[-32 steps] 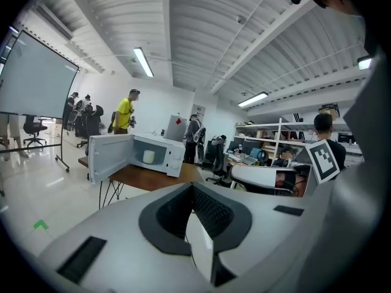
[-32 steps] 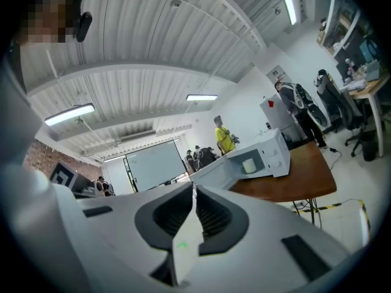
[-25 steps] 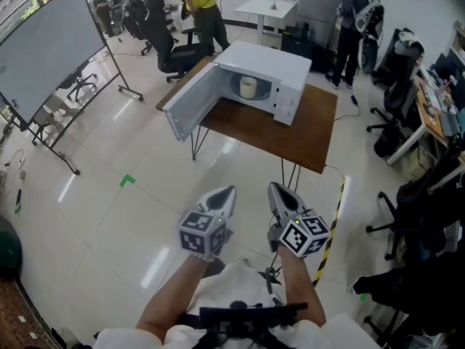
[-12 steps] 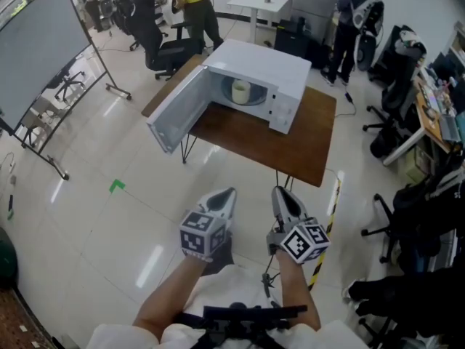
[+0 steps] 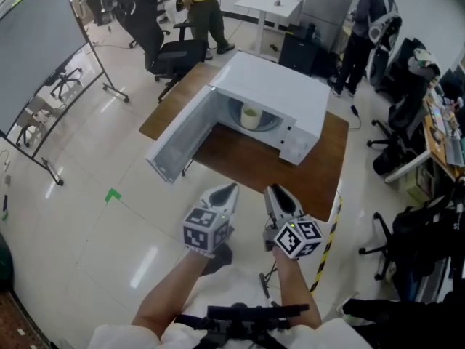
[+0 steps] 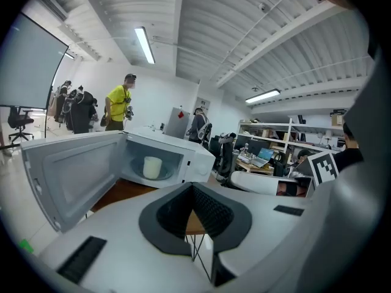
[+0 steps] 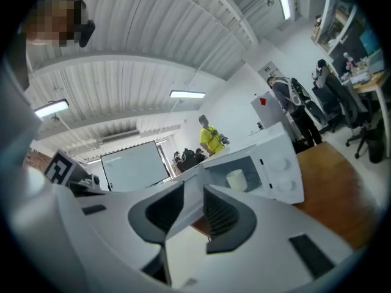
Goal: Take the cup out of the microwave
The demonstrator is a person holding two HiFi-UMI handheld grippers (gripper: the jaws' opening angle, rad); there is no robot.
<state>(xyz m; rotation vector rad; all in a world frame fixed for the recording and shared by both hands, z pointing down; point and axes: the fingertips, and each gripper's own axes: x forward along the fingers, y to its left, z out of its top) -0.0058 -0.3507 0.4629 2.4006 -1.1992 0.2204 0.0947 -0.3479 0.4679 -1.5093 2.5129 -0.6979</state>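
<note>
A white microwave (image 5: 270, 95) stands on a brown table (image 5: 276, 164) with its door (image 5: 178, 140) swung wide open to the left. Inside it, a pale cup (image 5: 250, 115) sits upright on the glass turntable; the cup (image 6: 151, 166) also shows in the left gripper view and the cup (image 7: 236, 179) in the right gripper view. Both grippers are held side by side in front of the table, well short of the microwave. The left gripper (image 5: 227, 190) has its jaw tips together and holds nothing. The right gripper (image 5: 275, 190) is opening, a narrow gap between its jaws, nothing in it.
A whiteboard on wheels (image 5: 36, 49) stands at the left. Office chairs (image 5: 174, 53) and a person in yellow (image 5: 200, 6) are behind the table, another person (image 5: 367, 20) at the back right. A yellow-black striped strip (image 5: 328, 235) and dark chairs (image 5: 396, 242) lie to the right.
The table and microwave have come closer and larger in the head view as both grippers moved forward toward them. The cup stays on the turntable.
</note>
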